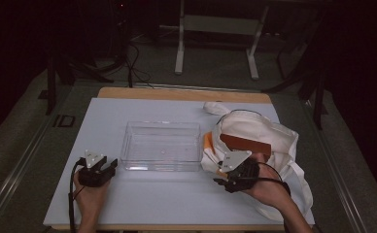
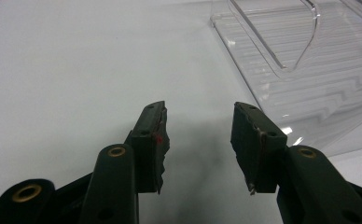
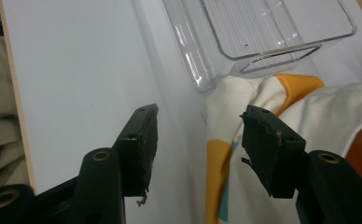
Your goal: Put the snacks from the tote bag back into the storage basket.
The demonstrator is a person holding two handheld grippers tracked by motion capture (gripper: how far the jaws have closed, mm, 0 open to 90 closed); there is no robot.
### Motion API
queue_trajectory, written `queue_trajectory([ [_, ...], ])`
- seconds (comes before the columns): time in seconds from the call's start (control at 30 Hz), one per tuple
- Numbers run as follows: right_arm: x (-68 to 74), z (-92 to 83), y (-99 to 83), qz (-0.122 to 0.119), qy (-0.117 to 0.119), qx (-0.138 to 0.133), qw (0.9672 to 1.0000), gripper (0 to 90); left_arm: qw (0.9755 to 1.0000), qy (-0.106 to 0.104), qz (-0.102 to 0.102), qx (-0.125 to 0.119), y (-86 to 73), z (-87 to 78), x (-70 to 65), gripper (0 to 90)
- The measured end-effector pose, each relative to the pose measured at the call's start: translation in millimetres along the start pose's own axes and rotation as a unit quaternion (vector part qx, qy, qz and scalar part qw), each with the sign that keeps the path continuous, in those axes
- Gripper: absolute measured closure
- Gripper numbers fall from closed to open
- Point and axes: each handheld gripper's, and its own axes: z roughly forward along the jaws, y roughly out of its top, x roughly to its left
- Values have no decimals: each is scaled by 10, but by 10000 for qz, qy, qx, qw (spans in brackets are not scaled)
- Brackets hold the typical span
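A clear box (image 1: 161, 145) sits between both grippers. The right gripper (image 1: 225, 178) rests by the bag (image 1: 269, 133), jaws open, empty. The left gripper (image 1: 110, 171) lies on the worktop (image 1: 104, 116), jaws open, empty.

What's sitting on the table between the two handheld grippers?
In the high view, the clear plastic bin stands between the left gripper and the right gripper, slightly farther back; directly between them is bare white tabletop.

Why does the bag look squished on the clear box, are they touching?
Touching. In the right gripper view the bag presses against the clear box's near corner with no gap; the high view also shows its cloth meeting the box's right wall.
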Motion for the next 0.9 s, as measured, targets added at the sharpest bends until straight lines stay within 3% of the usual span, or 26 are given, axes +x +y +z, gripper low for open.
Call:
queue_trajectory([
  [0.9, -220, -160, -56, -19, -71, 190, 9998, 452, 10000, 11, -35, -16, -1, -1, 5, 553],
])
